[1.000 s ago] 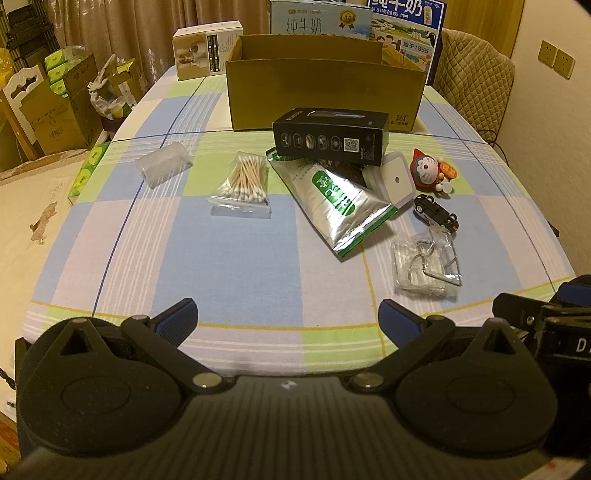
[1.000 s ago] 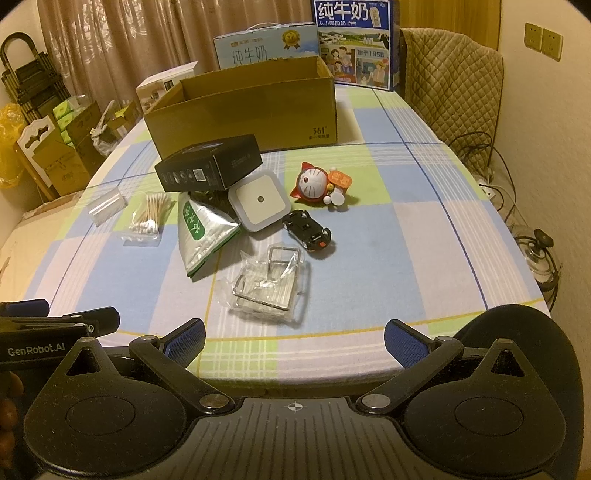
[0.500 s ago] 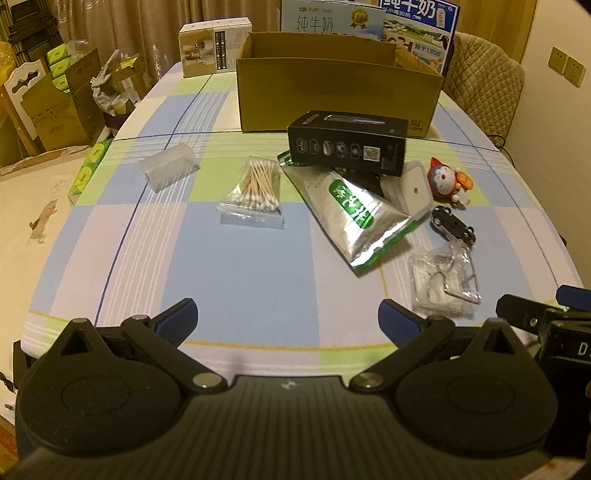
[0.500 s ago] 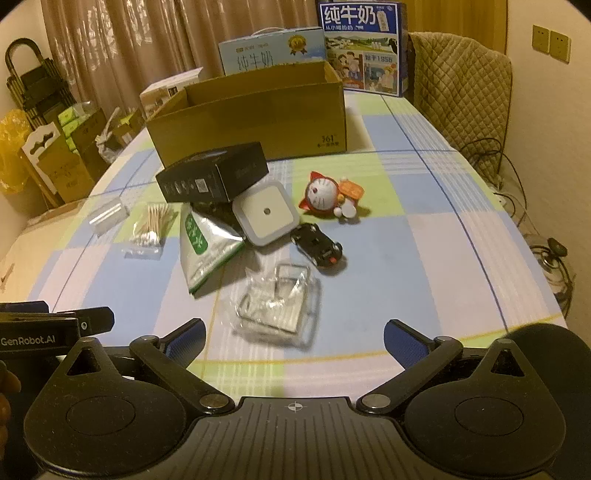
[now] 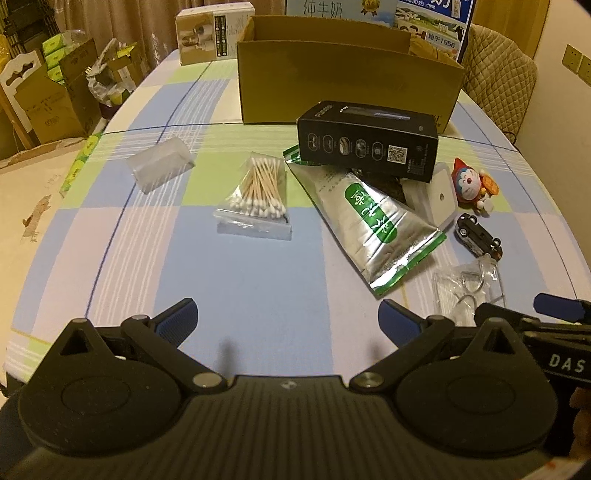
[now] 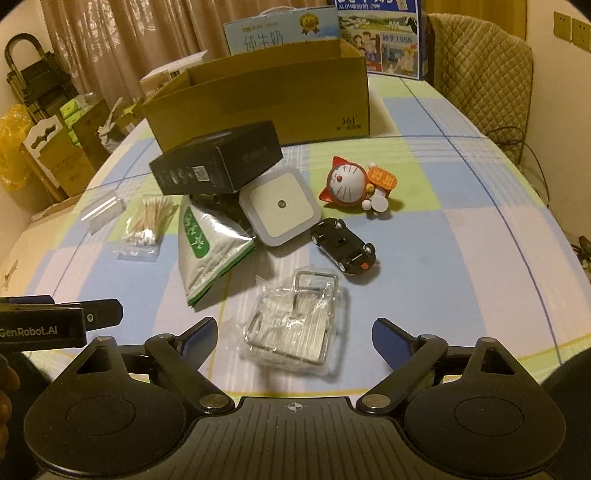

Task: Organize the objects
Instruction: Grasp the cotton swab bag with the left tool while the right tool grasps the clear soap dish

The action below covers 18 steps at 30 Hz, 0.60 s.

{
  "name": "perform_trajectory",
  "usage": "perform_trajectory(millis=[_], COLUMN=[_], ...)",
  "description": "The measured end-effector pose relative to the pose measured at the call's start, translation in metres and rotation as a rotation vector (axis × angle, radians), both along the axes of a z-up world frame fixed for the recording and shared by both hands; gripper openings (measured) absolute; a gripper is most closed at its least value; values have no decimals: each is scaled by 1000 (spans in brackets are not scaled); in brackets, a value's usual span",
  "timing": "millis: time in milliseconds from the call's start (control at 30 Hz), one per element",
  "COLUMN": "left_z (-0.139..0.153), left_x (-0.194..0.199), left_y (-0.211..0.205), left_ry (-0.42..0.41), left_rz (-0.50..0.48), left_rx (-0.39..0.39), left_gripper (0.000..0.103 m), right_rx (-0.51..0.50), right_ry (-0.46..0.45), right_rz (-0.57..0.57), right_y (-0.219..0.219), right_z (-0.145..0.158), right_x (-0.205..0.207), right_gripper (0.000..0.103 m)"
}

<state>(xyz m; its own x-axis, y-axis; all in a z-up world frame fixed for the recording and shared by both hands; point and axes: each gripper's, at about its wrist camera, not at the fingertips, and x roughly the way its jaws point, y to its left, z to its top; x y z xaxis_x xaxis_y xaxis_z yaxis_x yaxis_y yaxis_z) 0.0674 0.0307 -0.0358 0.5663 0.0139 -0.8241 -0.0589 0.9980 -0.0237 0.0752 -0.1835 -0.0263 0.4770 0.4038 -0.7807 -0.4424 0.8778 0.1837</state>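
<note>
Right gripper (image 6: 291, 336): jaws wide but closing, blue pads either side of a bagged wire rack (image 6: 295, 321), not touching it; rack lies flat on the checked tablecloth (image 6: 443, 280), its near end between the fingertips. Left gripper (image 5: 286, 319): jaws apart, nothing between them, only bare cloth beneath. Just beyond the rack, a black toy car (image 6: 343, 245) on its wheels, angled. Left of the rack, a silver-green foil pouch (image 6: 207, 251), its far end tucked under a black box (image 6: 218, 162) that sits tilted on the pile. A white square night light (image 6: 280, 208) leans against the pouch and box, touching both, close to the car. A red-hooded cat figurine (image 6: 351, 182) lies further back, apart from the car. Left side of the table: bag of cotton swabs (image 5: 258, 192) and, beyond it, a clear plastic case (image 5: 159, 166), each lying alone. Open cardboard carton (image 6: 266, 96) stands at the far side, right behind the black box; its inside is not visible. Milk cartons (image 6: 284, 31) stand behind it. Between the right gripper and the carton lie the car, night light and black box. Quilted chair (image 6: 484, 70) at the far right corner. The left unit's edge shows at the lower left of the right view.
</note>
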Motion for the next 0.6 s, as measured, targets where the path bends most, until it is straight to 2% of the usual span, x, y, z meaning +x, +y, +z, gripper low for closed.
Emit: perform_trajectory(millis=[367,567,600], left_z=[-14,-17,-17], left_x=[24,30,31], left_y=[-2,0,1], left_ry=[20,21,21], left_rz=[-17,-16,-17], left_rx=[-13,-15,-15], left_gripper=[102,102,102], right_rx=[-19,-20,-19], right_ry=[48,58,56], right_rz=[25,40,43], right_y=[10,15,16], right_z=[-21,-23,-23], right_x=[14,17,17], right_gripper=[77,68,63])
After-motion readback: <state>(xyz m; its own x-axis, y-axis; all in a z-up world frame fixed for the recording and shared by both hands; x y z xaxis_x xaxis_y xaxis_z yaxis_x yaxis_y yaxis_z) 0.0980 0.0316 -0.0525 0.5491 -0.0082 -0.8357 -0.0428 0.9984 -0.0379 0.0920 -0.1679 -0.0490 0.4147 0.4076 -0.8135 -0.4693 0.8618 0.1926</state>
